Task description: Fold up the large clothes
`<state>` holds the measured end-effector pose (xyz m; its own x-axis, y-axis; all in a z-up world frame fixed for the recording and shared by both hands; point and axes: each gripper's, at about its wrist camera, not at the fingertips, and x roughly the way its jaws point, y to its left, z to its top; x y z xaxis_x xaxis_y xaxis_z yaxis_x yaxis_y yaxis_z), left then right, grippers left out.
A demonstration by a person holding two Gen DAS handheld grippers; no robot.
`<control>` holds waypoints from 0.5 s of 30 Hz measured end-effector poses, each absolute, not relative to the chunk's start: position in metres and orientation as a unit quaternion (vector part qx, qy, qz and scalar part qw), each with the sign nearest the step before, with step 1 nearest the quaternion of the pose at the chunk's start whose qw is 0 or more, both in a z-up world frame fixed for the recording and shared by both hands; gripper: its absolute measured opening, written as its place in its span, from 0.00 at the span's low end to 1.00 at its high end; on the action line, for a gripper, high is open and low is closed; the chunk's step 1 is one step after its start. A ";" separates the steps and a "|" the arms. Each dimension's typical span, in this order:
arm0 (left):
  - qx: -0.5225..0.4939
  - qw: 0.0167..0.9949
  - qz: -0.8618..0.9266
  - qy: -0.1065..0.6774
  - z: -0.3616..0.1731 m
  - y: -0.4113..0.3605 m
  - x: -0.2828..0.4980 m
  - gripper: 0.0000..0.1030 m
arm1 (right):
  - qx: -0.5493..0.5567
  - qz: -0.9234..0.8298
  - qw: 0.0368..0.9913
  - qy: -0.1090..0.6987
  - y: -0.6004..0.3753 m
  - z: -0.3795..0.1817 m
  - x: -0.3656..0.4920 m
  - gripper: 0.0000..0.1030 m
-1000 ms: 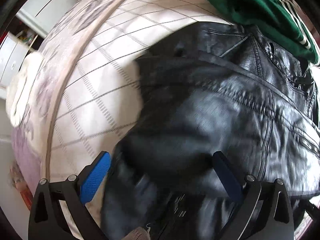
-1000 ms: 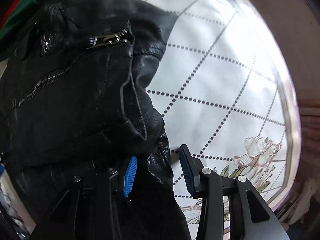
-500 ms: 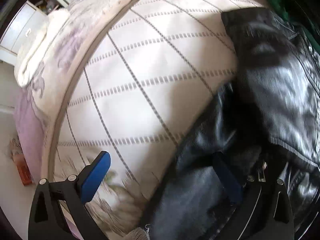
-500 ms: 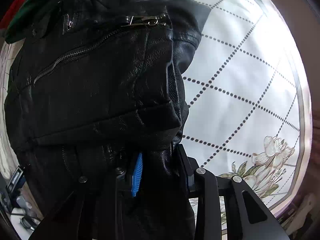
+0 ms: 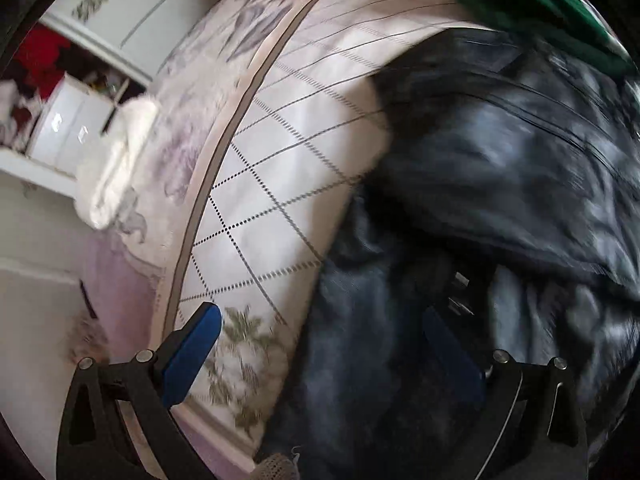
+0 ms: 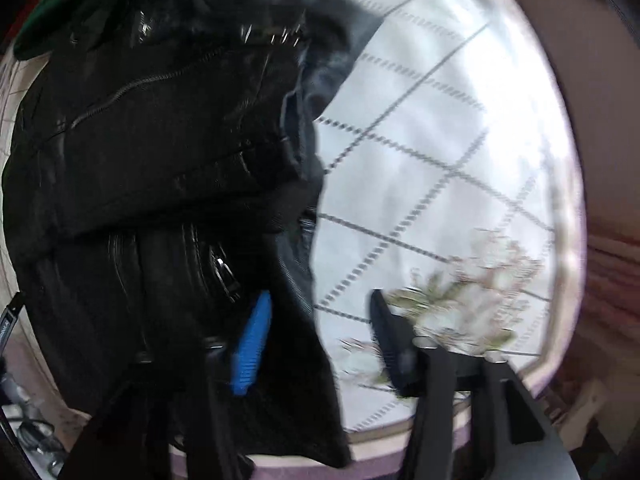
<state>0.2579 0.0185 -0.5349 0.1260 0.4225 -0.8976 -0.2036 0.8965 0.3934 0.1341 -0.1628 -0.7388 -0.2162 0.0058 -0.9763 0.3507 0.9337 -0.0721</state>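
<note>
A black leather jacket lies partly folded on a bed with a white checked cover. It also shows in the right wrist view, with zips on its front. My left gripper is open, its jaws wide apart over the jacket's left edge and the cover. My right gripper is open, its jaws either side of the jacket's lower right edge, which hangs loose between them. Both views are blurred.
A green garment with white stripes lies beyond the jacket. A folded white cloth sits at the bed's left edge, near white drawers. The bed's floral border and edge are close on the right.
My right gripper has opened and let go of the jacket's edge. My left gripper has swung back towards the jacket, still open. The jacket's lower part now hangs lower.
</note>
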 end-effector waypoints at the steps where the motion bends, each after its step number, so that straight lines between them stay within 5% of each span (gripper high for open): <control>1: 0.097 0.745 0.202 0.628 -0.533 0.008 0.260 1.00 | 0.106 -0.143 0.622 0.763 -0.168 -0.729 0.133 0.70; 15: 0.203 0.692 0.206 0.661 -0.526 -0.221 0.158 1.00 | 0.120 -0.044 0.630 0.766 -0.297 -0.709 0.145 0.71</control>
<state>0.1575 -0.2215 -0.5262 0.0412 0.5536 -0.8318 -0.0156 0.8327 0.5534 0.1453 -0.2965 -0.7092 -0.1784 0.1282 -0.9756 0.2396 0.9673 0.0833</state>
